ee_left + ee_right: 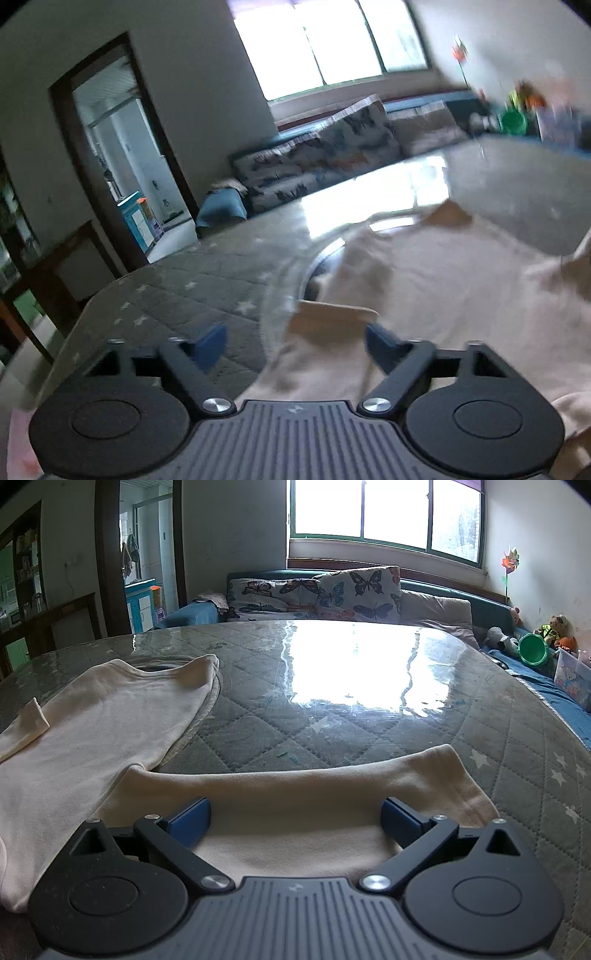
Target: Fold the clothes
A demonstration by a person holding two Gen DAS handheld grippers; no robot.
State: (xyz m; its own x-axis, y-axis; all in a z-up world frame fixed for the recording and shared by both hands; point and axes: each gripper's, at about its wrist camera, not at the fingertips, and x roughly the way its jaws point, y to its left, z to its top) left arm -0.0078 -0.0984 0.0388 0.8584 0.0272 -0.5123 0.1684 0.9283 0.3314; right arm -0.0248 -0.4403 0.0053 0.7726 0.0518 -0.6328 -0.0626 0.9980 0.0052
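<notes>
Your left gripper has its blue pads spread wide with nothing pinched between them; a folded cream cuff lies just ahead of the gap, and whether it touches the right pad is lost to motion blur. Your right gripper is likewise released, its pads standing apart above the cloth without pressing it.

The task's thing, a cream long-sleeved shirt, lies flat on the table, which is covered by a grey quilted star-print cloth under a clear glossy sheet. In the right wrist view the body of the shirt runs from the neckline down toward the lower left, where the frame edge cuts it off. One sleeve stretches across in front of your right gripper, its cuff ending at the right. A second sleeve end lies folded onto the body at the left.

The left wrist view is smeared throughout: the shirt reads only as a pale mass to the right, its edges indistinct and its lower part hidden behind the gripper body. Window glare whitens the middle of the table in both views, hiding the surface there. Beyond the table, the butterfly-print cushions are sharp only in the right wrist view.
</notes>
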